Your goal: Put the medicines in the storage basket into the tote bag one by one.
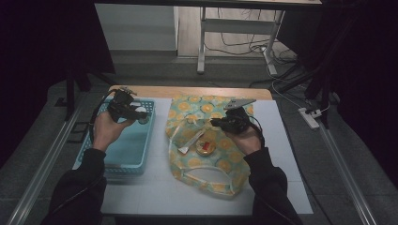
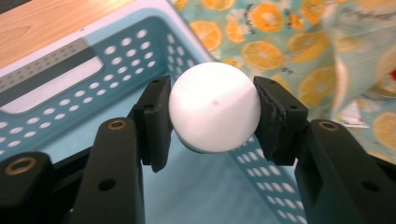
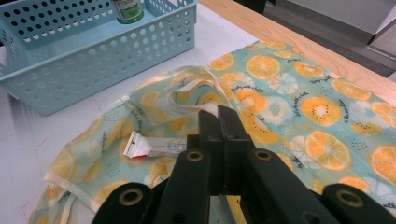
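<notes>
A white ball (image 2: pixel 212 100) is pinched between the pads of my left gripper (image 2: pixel 211 116), which is shut on it. In the high view this gripper (image 1: pixel 141 115) hangs above the far end of the light blue perforated basket (image 1: pixel 123 154). An orange-slice print cloth bag (image 1: pixel 213 161) lies flat in the middle of the table. My right gripper (image 3: pixel 218 112) is shut on the bag's white strap (image 3: pixel 180 95); in the high view it (image 1: pixel 215 123) rests over the bag's upper part. A small white tube (image 3: pixel 154 147) and a round yellowish item (image 1: pixel 205 148) lie at the bag's mouth.
A green-labelled bottle (image 3: pixel 127 9) stands in the basket's far corner. The white mat (image 1: pixel 155 192) covers the wooden table (image 1: pixel 187 91). Metal rails (image 1: pixel 42 173) run along both sides, and a desk frame with cables (image 1: pixel 244 42) stands beyond the table.
</notes>
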`<action>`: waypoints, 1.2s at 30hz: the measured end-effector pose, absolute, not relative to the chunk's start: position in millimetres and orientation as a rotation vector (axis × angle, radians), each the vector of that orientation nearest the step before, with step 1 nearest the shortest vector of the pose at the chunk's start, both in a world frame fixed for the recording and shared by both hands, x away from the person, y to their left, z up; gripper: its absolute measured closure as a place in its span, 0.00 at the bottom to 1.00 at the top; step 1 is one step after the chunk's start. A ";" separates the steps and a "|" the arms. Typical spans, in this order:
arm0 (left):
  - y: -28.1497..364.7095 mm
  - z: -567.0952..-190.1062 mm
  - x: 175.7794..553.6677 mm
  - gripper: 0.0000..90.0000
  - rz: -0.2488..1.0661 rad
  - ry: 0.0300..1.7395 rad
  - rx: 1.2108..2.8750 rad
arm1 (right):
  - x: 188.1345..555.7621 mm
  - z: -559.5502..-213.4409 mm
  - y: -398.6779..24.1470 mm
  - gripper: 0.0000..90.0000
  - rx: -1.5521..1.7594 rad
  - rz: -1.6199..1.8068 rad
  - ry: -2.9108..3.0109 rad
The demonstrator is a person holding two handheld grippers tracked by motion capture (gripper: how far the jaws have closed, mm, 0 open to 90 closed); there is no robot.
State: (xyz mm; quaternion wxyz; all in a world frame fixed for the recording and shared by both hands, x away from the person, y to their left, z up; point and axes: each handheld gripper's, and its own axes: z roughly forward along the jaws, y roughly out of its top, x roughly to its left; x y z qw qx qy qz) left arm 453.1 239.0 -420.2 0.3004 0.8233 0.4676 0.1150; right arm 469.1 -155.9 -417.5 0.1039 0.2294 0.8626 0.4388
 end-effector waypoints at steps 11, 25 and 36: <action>213.7 -411.2 443.8 0.56 0.283 1.152 2.207 | 468.7 -416.8 -156.4 1.00 0.681 1.297 2.540; 179.6 -415.2 428.8 0.56 0.243 1.022 2.256 | 468.8 -417.1 -156.3 1.00 0.680 1.301 2.535; 145.2 -419.4 418.8 0.56 0.211 0.910 2.294 | 469.2 -417.2 -156.6 1.00 0.684 1.303 2.532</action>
